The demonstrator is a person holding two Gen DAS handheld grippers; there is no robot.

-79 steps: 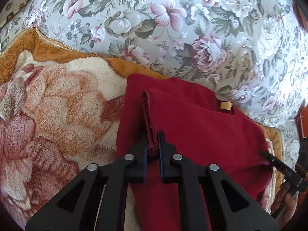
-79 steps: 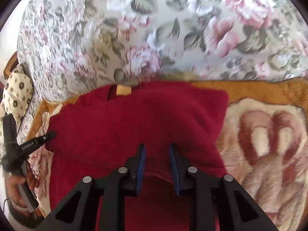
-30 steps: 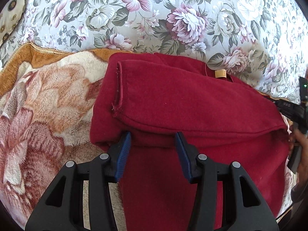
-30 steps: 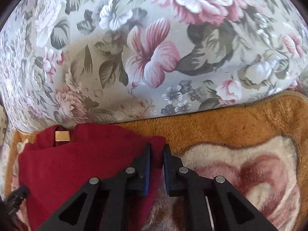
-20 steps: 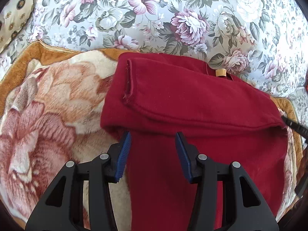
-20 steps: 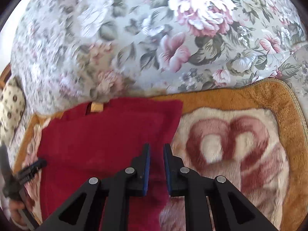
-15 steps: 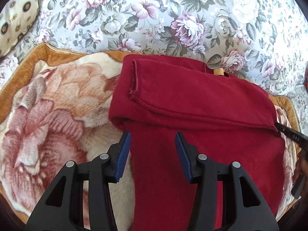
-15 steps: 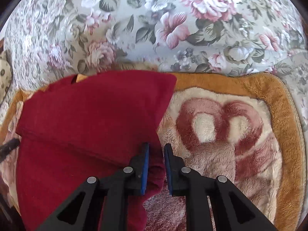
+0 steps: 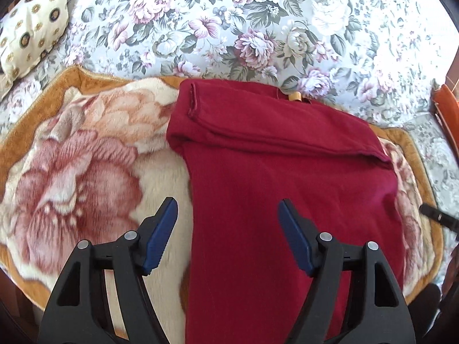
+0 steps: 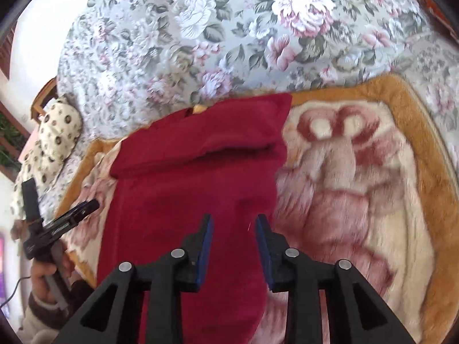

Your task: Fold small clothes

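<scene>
A dark red garment [image 9: 272,189] lies flat on a plush blanket, its far part folded back toward me into a band [image 9: 258,120]; a tan label [image 9: 295,97] shows at its far edge. My left gripper [image 9: 228,215] is open and empty above the garment's left edge. My right gripper [image 10: 233,229] is open and empty above the garment [image 10: 189,200] near its right edge. The left gripper also shows in the right wrist view [image 10: 61,220], apart from the cloth.
The plush blanket [image 9: 71,177] with pink flowers and an orange border covers the bed. Beyond it lies a floral bedspread [image 9: 229,23]. A cream patterned pillow [image 9: 28,37] sits far left. An orange wooden piece [image 9: 447,109] stands at the right edge.
Both grippers have let go of the garment and pulled back toward me. The right gripper opened. The folded band now lies flat on the garment.
</scene>
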